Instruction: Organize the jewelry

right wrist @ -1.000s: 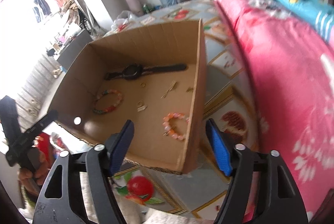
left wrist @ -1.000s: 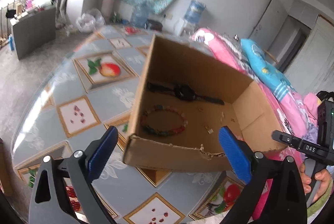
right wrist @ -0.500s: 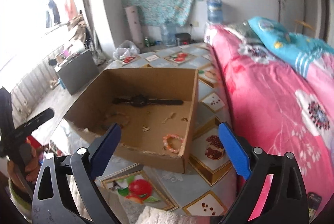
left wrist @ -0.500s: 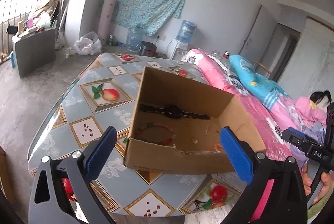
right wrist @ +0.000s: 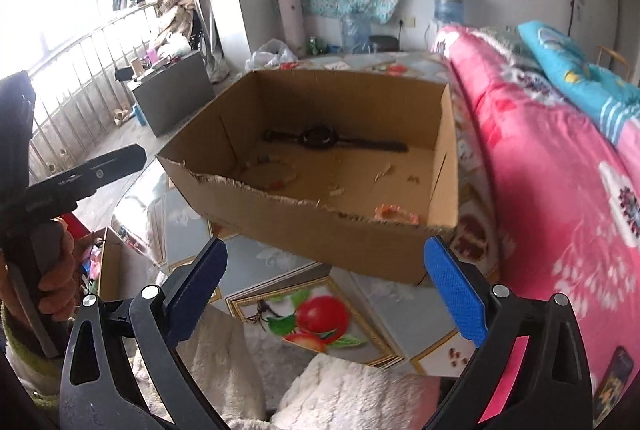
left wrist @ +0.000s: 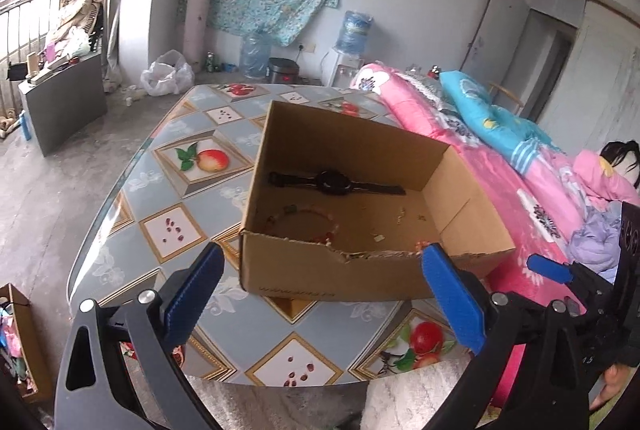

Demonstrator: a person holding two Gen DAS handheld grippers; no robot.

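Observation:
An open cardboard box (left wrist: 332,278) stands on a table with a fruit-pattern cloth (left wrist: 176,230). Inside lie a black wristwatch (left wrist: 334,182), a multicoloured bead bracelet (left wrist: 304,220) and small metal pieces (left wrist: 378,237). In the right wrist view the box (right wrist: 336,230) also holds a pink bead bracelet (right wrist: 396,211) in its near right corner, beside the watch (right wrist: 320,137). My left gripper (left wrist: 320,294) is open and empty, in front of the box's near wall. My right gripper (right wrist: 326,284) is open and empty, near the box's front corner.
A bed with a pink quilt (right wrist: 560,169) runs along the table's right side, with a blue pillow (left wrist: 488,117). A white fluffy cloth (right wrist: 348,390) lies at the near table edge. A grey cabinet (left wrist: 64,105) stands on the floor at left. Water bottles (left wrist: 354,29) stand by the far wall.
Both grippers have pulled back and lifted away from the box, which now looks smaller and lower in both views. Both stay open and empty.

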